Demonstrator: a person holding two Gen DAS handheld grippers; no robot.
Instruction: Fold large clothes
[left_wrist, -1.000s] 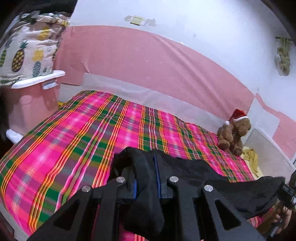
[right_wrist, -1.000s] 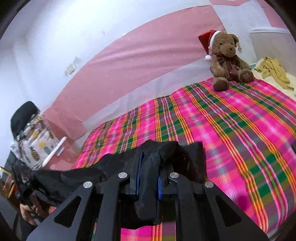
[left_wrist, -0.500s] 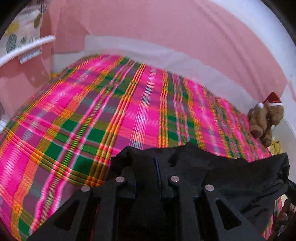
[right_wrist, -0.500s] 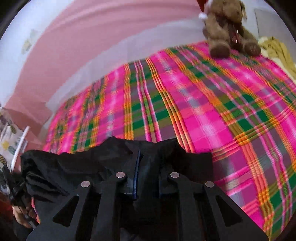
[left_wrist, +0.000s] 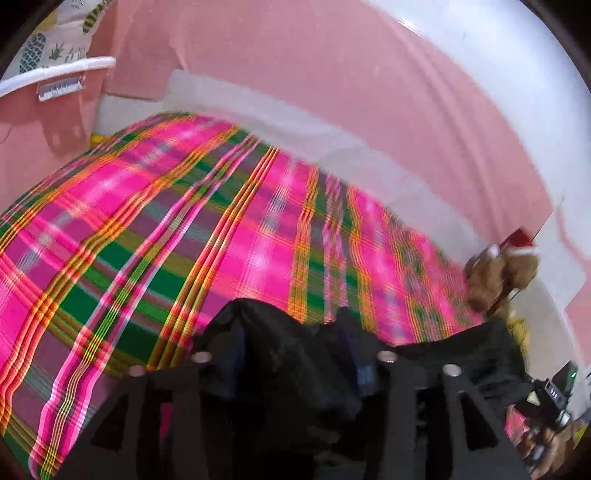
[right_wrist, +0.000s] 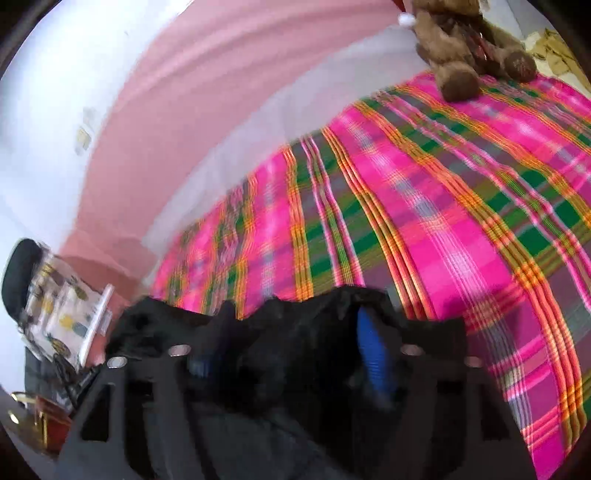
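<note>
**Both tools spread apart over a black garment at the near edge of the bed**

The left tool (left_wrist: 295, 354) had just been opening; its jaws stood partly apart, and the black garment (left_wrist: 280, 350) lay bunched between them. In the blurred left wrist view the pads did not appear to press on the cloth, so the fabric sat loosely in the gap rather than being pinched. The right tool (right_wrist: 295, 347) had likewise just been opening, and wider: one blue pad (right_wrist: 371, 354) showed plainly on the right side of the gap, with a clear space between it and the heap of black cloth in the middle. The garment (right_wrist: 280, 332) rose in a crumpled ridge across the fingers of that tool too, hiding their tips.

Outward from the tools, the garment ran sideways between the two, its far edge lying on the pink, green and orange plaid bedspread (left_wrist: 184, 240). In the left wrist view the cloth stretched off to the right toward the other tool (left_wrist: 554, 391), which showed at the frame's lower right with a hand beneath it. The rest of the bedspread (right_wrist: 461, 203) beyond the garment lay flat.

At the far corner of the bed sat a brown teddy bear (right_wrist: 469, 48), well apart from the garment; the left wrist view showed it (left_wrist: 498, 273) with a red and white hat. A pink and white wall (left_wrist: 332, 92) ran behind the bed. To the left stood a pineapple-print cushion (left_wrist: 48, 48) above a pink bin.
</note>
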